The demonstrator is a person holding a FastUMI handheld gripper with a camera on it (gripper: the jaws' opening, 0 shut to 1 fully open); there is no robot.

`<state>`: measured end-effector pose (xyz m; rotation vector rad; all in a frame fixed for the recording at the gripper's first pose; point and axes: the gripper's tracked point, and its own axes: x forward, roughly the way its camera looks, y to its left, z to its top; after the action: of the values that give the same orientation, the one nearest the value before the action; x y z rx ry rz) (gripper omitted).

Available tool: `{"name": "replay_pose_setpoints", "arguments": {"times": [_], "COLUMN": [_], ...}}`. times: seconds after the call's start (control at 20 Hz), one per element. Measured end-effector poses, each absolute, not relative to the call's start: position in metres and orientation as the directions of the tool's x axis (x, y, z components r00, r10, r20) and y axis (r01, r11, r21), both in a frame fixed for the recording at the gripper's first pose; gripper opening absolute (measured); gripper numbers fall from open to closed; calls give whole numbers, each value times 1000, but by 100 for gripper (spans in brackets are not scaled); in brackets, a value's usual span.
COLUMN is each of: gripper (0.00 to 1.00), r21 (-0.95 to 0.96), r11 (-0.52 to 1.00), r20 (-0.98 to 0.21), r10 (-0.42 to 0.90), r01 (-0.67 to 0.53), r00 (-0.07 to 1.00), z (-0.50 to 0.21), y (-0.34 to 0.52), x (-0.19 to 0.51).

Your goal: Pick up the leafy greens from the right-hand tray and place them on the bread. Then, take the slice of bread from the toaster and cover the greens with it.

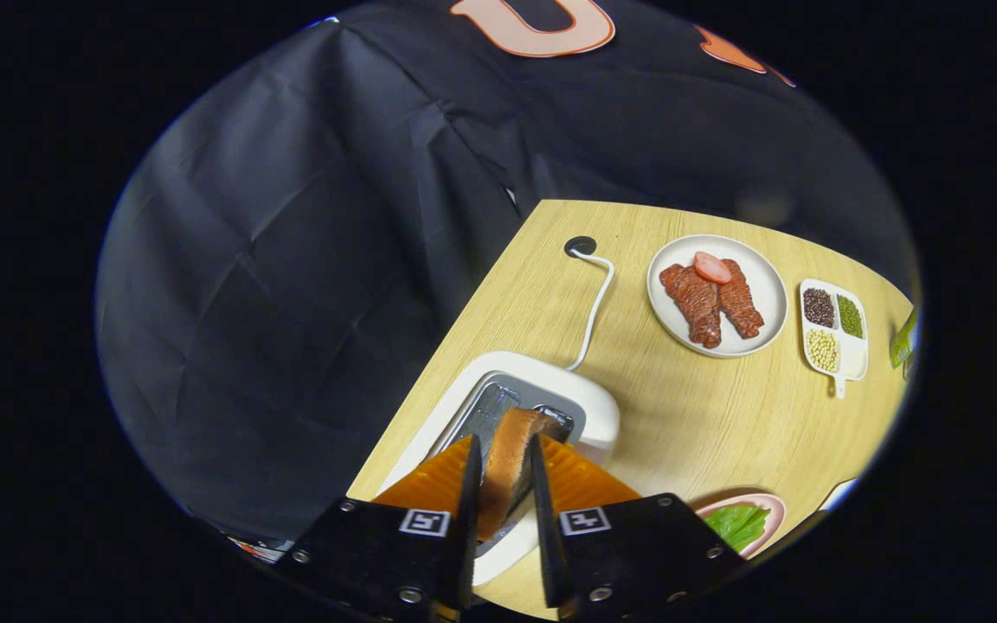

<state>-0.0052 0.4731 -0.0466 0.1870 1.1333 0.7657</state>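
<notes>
The tongs (503, 472) are clenched on the slice of bread (511, 463), one finger pressed to each face, with the slice just above the slot of the white toaster (550, 407). The grip sits low on the slice, so it could pivot or slip if it is swung quickly toward the pink plate (771, 510), where the leafy greens (736, 523) lie just beside the right finger. A hard squeeze might also dent the crumb. If the bottom edge has not cleared the slot, it could catch and tug the toaster, whose white cord (594, 311) runs to a hole in the bench (689, 415). The light wood bench also carries a plate of meat (717, 296) and a small divided dish of beans (834, 327), both well apart from the toaster. Black cloth walls close in the booth.
</notes>
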Motion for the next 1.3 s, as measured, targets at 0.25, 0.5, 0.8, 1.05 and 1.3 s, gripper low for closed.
{"name": "replay_pose_setpoints", "arguments": {"times": [0.25, 0.5, 0.8, 1.05, 1.3], "gripper": [11, 10, 10, 10, 10], "r21": [510, 547, 591, 626, 676], "r11": [720, 694, 655, 611, 564], "r20": [-723, -685, -629, -569, -513], "r10": [655, 692, 739, 783, 822], "r01": [-470, -468, -471, -484, -474], "r00": [219, 226, 241, 252, 247], "z": [-44, -29, -14, 4, 10], "y": [469, 463, 450, 436, 419], "x": [-5, -6, -9, -12, -18]}}
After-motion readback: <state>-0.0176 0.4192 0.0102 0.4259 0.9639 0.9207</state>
